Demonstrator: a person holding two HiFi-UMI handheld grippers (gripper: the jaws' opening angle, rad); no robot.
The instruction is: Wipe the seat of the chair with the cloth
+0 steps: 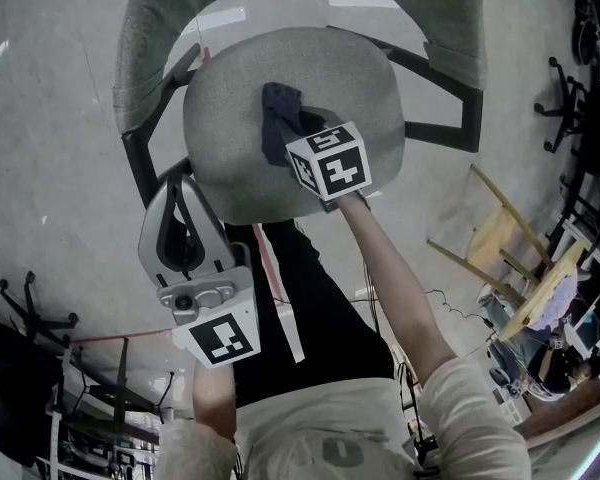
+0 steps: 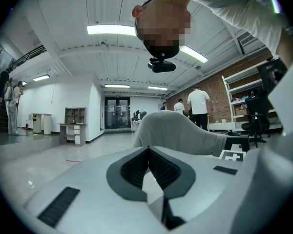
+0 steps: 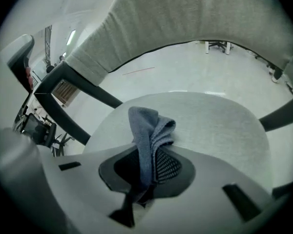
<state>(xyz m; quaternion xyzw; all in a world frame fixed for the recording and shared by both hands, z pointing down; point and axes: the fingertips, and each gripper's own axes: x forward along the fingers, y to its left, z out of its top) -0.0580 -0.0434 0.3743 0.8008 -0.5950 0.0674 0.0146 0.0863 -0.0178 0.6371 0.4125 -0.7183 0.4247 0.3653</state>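
The chair's grey seat (image 1: 235, 108) (image 3: 224, 126) fills the upper middle of the head view, with its grey backrest (image 1: 155, 38) (image 3: 185, 18) curving behind it. A dark blue cloth (image 1: 278, 116) (image 3: 147, 130) lies bunched on the middle of the seat. My right gripper (image 1: 298, 140) (image 3: 149, 162) is shut on the cloth's near end and holds it down on the seat. My left gripper (image 1: 185, 218) (image 2: 147, 152) hangs off the seat's front left edge, jaws shut with nothing between them, tilted up across the room.
Black armrest frames (image 1: 145, 158) (image 1: 450, 108) flank the seat. A wooden frame (image 1: 500, 238) stands on the floor to the right, and other office chairs (image 1: 570, 98) stand further off. In the left gripper view, people (image 2: 198, 106) stand by shelves (image 2: 244, 99) at the back.
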